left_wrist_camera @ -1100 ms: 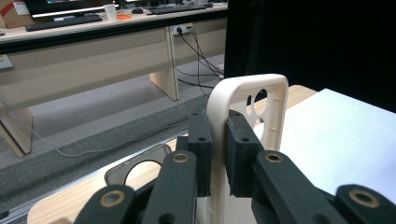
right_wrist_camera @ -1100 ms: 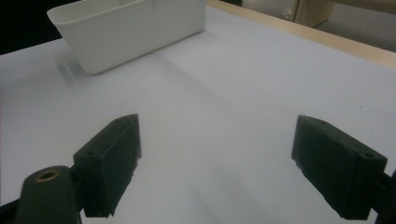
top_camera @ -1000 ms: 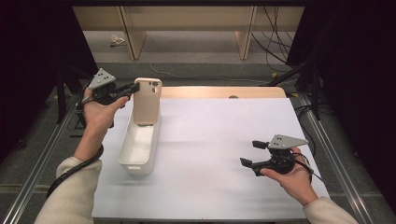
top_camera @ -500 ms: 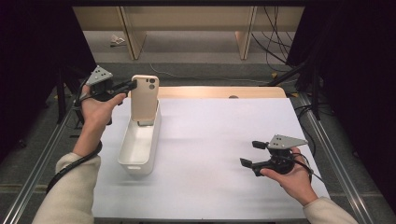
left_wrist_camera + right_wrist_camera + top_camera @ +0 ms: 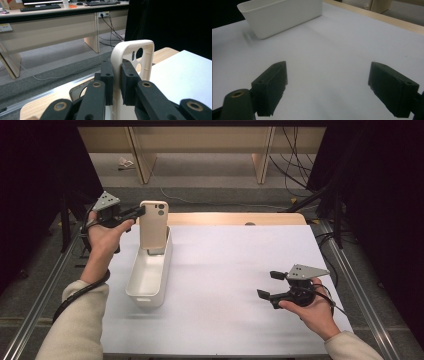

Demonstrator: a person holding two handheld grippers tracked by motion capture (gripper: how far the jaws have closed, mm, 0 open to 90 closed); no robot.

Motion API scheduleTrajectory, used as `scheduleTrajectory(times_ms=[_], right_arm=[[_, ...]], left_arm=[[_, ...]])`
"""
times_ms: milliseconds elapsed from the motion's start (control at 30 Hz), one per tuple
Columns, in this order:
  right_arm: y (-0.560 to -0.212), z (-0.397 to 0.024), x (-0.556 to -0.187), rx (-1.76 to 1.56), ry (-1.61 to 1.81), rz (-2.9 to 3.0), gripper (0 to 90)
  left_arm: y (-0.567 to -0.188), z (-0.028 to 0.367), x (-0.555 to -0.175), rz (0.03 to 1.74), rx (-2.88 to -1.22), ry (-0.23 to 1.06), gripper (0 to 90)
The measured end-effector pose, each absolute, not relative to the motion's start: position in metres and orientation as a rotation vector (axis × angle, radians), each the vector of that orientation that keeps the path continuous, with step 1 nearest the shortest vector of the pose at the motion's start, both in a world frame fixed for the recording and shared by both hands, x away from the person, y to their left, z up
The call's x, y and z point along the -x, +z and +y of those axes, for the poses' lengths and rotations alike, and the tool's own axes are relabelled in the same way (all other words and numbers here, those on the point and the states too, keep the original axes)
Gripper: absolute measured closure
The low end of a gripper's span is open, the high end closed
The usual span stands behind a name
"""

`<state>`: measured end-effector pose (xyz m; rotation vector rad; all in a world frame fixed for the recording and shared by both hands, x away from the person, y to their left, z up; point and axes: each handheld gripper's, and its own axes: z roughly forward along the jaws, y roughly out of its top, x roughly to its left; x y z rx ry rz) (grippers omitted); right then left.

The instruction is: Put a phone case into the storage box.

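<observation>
2 fingers clamped on phone case edge.

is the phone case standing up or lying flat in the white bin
Standing up. The phone case is upright at the white bin's far end, its edge pinched by the left gripper.

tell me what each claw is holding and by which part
The left claw pinches the beige phone case by its side edge near the camera cutout. The right claw is open, holding nothing.

The beige plastic phone case, pinched upright between the left gripper fingers, has been lifted higher, its lower end now barely inside the white rectangular plastic bin.
</observation>
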<state>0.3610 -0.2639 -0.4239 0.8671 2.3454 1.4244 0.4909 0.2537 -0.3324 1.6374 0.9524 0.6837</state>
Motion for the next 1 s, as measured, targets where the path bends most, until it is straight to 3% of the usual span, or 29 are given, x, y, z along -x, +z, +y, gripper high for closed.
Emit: scheduleTrajectory(times_ms=[1000], right_arm=[[-0.424,-0.264,-0.361,-0.863,1.417,2.355,16.7]], left_arm=[[-0.362,0.257,-0.508,1.002,-1.649,0.647,81.4]])
